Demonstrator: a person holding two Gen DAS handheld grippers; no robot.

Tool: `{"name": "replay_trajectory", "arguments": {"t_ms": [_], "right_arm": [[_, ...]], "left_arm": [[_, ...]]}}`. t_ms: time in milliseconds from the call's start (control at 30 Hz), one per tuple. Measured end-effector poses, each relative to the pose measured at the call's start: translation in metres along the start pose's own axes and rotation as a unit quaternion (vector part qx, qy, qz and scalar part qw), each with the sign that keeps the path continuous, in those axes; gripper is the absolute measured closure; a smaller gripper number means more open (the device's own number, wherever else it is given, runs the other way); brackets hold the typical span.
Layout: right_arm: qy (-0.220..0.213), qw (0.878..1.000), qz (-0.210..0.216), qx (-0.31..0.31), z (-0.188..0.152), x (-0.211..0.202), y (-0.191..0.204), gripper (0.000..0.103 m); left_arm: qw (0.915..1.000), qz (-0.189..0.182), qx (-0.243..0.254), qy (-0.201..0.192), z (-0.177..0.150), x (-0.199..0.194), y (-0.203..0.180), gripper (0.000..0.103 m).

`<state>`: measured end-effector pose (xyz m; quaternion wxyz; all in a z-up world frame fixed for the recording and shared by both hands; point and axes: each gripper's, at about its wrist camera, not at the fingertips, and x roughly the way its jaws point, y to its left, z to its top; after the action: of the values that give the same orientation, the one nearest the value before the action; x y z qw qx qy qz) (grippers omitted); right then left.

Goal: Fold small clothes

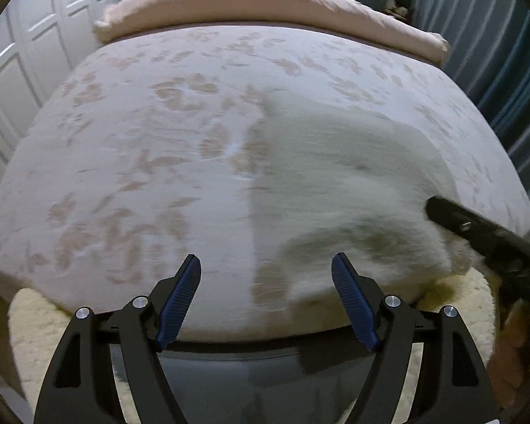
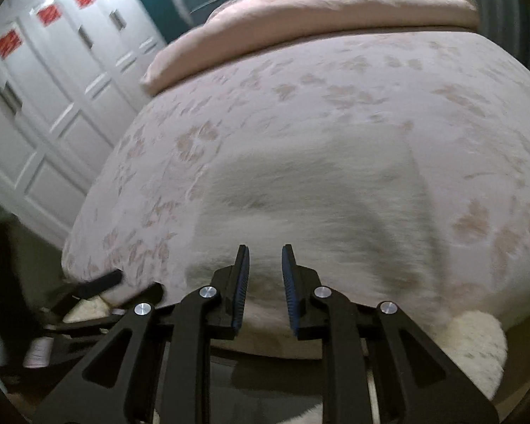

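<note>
While both views were blurred by motion, the following could be recorded.

Garment: a pale, off-white small cloth (image 1: pixel 349 190) (image 2: pixel 321 205) lay spread on the bed near its front edge, toward the right side; its outline was smeared and its kind could not be told.

Left gripper (image 1: pixel 266 282): fingers spread wide, nothing between them; it hung over the bed's front edge just left of the garment.

Right gripper (image 2: pixel 265 279): fingers parted by a narrow gap, nothing seen between them; it hung at the garment's near edge. Whether it touched the cloth could not be told.

Bed (image 1: pixel 130 148) (image 2: pixel 441 113): cover in pale pink with a faded leaf pattern.

Duvet (image 1: pixel 251 3) (image 2: pixel 335 10): plain pink, folded across the far end of the bed.

Rug (image 1: pixel 35 325) (image 2: pixel 477 346): cream, fleecy, on the floor under the bed's front edge.

Wardrobe (image 1: pixel 35 46) (image 2: pixel 53 81): white panelled doors, left of the bed.
</note>
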<state>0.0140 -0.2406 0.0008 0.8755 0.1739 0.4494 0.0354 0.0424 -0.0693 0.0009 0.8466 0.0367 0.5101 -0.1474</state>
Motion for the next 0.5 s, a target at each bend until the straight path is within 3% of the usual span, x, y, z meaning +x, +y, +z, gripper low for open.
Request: {"name": "replay_trajectory", "arguments": {"t_ms": [100,300,433,500], "right_arm": [[0.101,0.995,-0.018,-0.012,-0.023,0.067,-0.002,0.086],[0.034,0.999,0.011,0.022,-0.009,0.018,-0.002,0.084],[0.096,0.995,-0.026,-0.007,-0.02,0.067,-0.005,0.087],[0.086,0.996,-0.021,-0.004,-0.017,0.06,-0.003,0.087]], "left_arm": [[0.9998,0.009,-0.017,0.003,-0.003,0.001,0.016,0.029],[0.9995,-0.006,-0.031,0.003,-0.005,0.001,0.019,0.028],[0.9995,-0.018,-0.025,0.006,-0.001,0.007,0.005,0.028],[0.9996,-0.021,-0.018,-0.001,0.003,0.005,-0.003,0.028]]}}
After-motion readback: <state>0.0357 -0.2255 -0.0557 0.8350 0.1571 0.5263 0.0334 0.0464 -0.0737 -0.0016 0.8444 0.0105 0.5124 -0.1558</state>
